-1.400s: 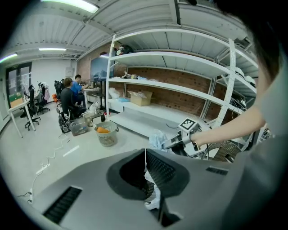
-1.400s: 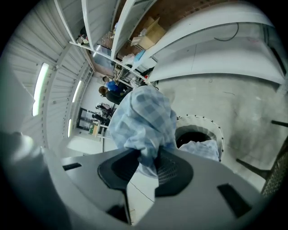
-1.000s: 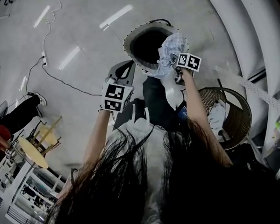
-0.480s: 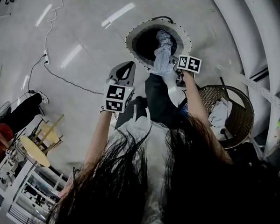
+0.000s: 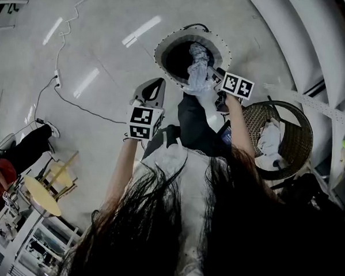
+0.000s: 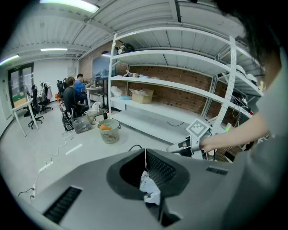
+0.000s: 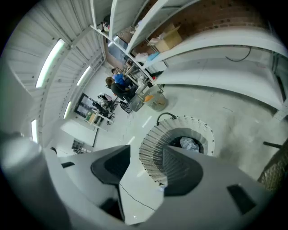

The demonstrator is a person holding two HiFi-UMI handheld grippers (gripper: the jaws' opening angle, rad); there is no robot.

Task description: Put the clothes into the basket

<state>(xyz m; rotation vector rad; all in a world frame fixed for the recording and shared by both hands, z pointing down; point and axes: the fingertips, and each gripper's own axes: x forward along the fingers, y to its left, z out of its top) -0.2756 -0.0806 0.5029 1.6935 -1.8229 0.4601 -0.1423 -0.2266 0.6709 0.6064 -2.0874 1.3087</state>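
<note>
pale blue garment [image 5: 196, 69] sits in the white basket [image 5: 162, 46], right gripper [image 7: 148, 150] just opened and empty; left gripper [image 6: 145, 155] pinches a pale scrap [image 6: 150, 189]; next move is likely fetching more clothes

The basket [image 5: 164, 43] has a white slatted wall and a dark inside; the garment [image 5: 197, 72] is pale blue and white. The left gripper [image 5: 157, 83] and right gripper [image 5: 212, 72] are grey, each bearing a cube of black-and-white square markers. The wicker basket [image 5: 302, 147] is brown, the floor [image 5: 97, 38] pale grey.
</note>
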